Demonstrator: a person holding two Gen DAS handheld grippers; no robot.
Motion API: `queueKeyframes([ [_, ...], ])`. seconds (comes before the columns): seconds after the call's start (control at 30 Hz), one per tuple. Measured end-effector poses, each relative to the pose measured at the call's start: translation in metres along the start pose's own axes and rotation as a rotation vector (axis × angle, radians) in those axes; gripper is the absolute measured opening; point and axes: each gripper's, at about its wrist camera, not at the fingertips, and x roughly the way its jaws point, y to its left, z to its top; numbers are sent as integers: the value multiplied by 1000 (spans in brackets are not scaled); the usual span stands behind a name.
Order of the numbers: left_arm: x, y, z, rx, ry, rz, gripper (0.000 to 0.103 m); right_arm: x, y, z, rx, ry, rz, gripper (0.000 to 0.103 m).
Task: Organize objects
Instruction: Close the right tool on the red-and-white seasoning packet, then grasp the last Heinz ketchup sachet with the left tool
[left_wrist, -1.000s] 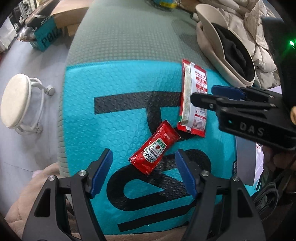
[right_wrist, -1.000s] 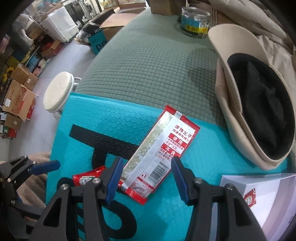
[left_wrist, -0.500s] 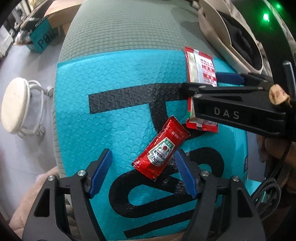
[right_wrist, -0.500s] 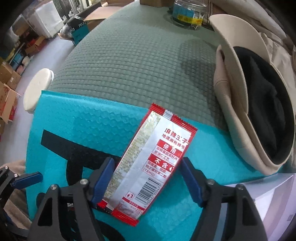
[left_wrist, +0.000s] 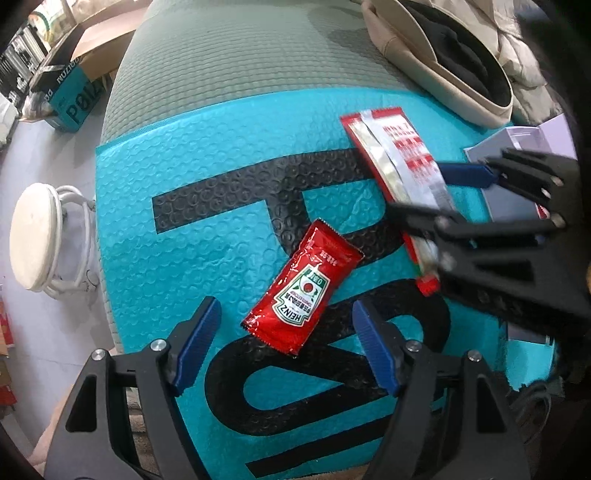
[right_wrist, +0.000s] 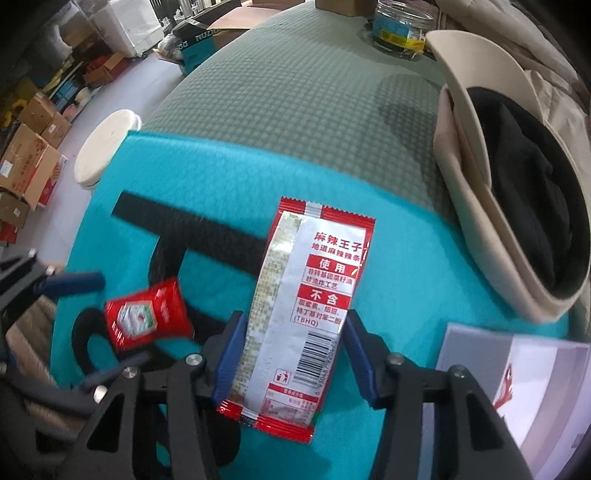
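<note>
A red Heinz ketchup sachet (left_wrist: 304, 291) lies on a teal bubble mailer (left_wrist: 177, 206), just ahead of my open left gripper (left_wrist: 286, 349), between its blue pads. It also shows in the right wrist view (right_wrist: 147, 314). A long red and silver snack packet (right_wrist: 306, 306) lies flat between the blue pads of my right gripper (right_wrist: 293, 350), whose jaws stand close on either side of it, still open. In the left wrist view the packet (left_wrist: 397, 166) and the right gripper (left_wrist: 436, 192) are at the right.
The mailer (right_wrist: 207, 184) lies on a grey-green quilted surface (right_wrist: 295, 92). A beige hat (right_wrist: 517, 192) sits at the right, a glass jar (right_wrist: 400, 26) behind it, a white box (right_wrist: 517, 376) at the lower right. A white stool (left_wrist: 33, 240) and cardboard boxes (right_wrist: 29, 166) are on the floor to the left.
My right gripper has moved forward around the snack packet, which has turned lengthwise between its pads, and the jaws have narrowed. My left gripper has edged closer to the ketchup sachet.
</note>
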Motion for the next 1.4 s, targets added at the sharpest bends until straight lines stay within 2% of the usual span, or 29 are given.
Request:
queueKeyframes([
  [0.2,-1,-2,1,17,-58,21,72,-7,3,-25,3,1,21,54],
  [0.27,-1,-4,1,31,-71,28,69,-10,0,-31,8,1,30,54],
  [0.33,-2,-7,0,50,-84,52,58,-11,-1,-34,9,1,32,54],
  [0.43,-2,-10,-1,72,-77,73,57,-12,-3,-37,15,2,34,54],
  [0.47,-1,-12,-1,81,-69,83,59,-13,-4,-38,16,2,36,54],
  [0.5,1,-15,-1,95,-56,102,65,-13,-5,-35,19,2,37,54],
  [0.53,3,-18,-1,106,-42,114,80,-12,-3,-34,21,1,39,54],
  [0.6,10,-22,-1,121,8,173,95,-11,-2,-34,25,2,40,53],
  [0.8,7,-13,-1,87,47,135,97,-12,-3,-36,44,-4,53,54],
  [0.93,5,-9,-2,75,42,118,97,-13,-4,-38,48,-7,57,54],
  [1.07,1,-9,-4,71,20,136,97,-13,-5,-40,49,-10,56,54],
  [1.13,-2,-10,-4,79,5,153,92,-14,-5,-40,48,-11,54,54],
  [1.3,-5,-28,-6,145,-3,249,92,-14,-13,-40,60,-11,72,53],
  [1.4,-9,-26,-8,143,-14,246,92,-15,-13,-40,65,-11,73,53],
])
